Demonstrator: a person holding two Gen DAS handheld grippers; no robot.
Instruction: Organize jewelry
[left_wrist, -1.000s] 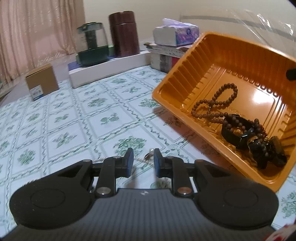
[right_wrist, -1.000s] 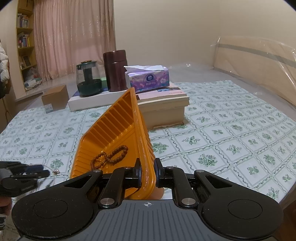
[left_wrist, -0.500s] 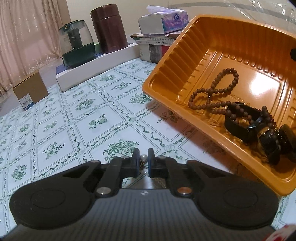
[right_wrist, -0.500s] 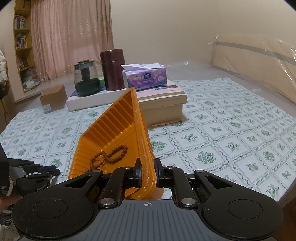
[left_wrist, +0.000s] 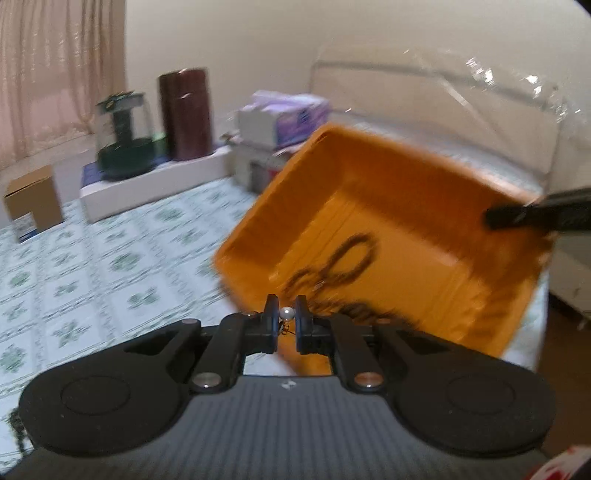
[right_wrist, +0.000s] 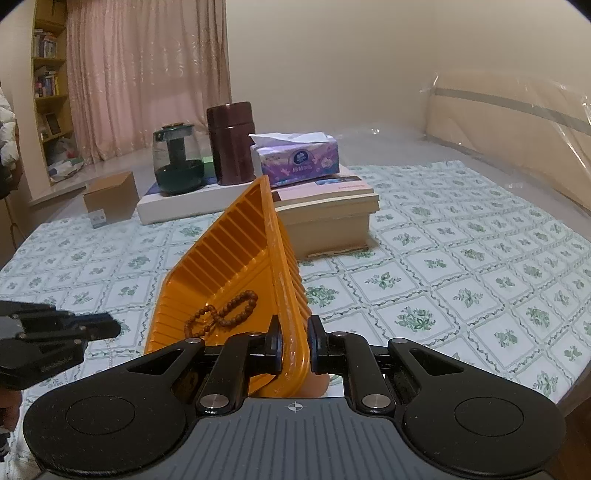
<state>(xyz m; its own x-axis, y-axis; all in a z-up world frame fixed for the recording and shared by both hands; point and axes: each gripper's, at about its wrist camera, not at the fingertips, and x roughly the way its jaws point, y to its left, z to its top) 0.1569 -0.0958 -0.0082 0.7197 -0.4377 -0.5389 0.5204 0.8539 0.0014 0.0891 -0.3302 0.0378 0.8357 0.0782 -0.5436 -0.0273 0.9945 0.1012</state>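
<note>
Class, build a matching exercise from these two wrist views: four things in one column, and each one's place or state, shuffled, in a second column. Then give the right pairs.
Column 1
1. small white pearl bead
2. ribbed orange plastic tray
3. brown wooden bead bracelet
4. purple tissue box

Column 2
A. on top of the stacked books
B. lying inside the tray
C. pinched by the left hand-held gripper
D. tilted, rim clamped by the right hand-held gripper

Pairs: 1-C, 2-D, 3-B, 4-A

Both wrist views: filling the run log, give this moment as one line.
left gripper: shut on small pearl earring | right gripper: shut on orange plastic tray rim, tilted | brown bead bracelet: in tray
</note>
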